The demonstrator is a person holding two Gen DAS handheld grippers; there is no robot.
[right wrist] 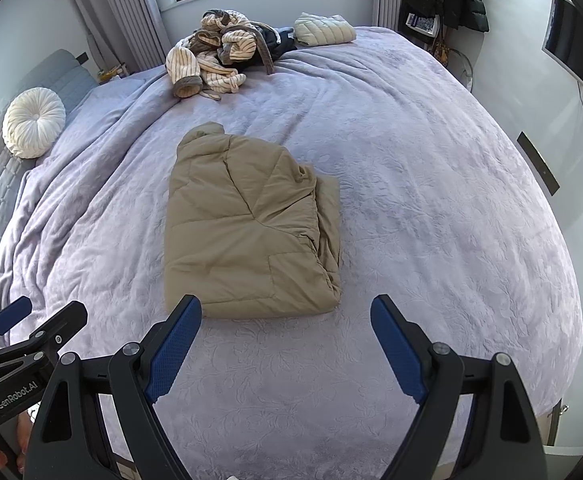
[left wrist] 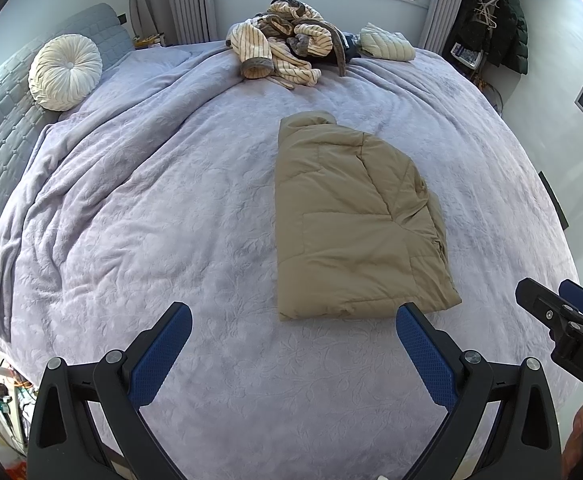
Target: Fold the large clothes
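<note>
A tan padded jacket lies folded into a rough rectangle on the lilac bed cover, collar toward the window. My left gripper hovers open just short of the jacket's near hem, nothing between its blue pads. My right gripper also stands open at the near hem, its left fingertip over the jacket's corner and apart from the cloth. Each gripper shows at the edge of the other's view: the right gripper, the left gripper.
A heap of striped cream and grey clothes lies at the far side of the bed, with a folded pale quilted garment beside it. A round white cushion leans on the headboard. Dark coats hang at the right wall.
</note>
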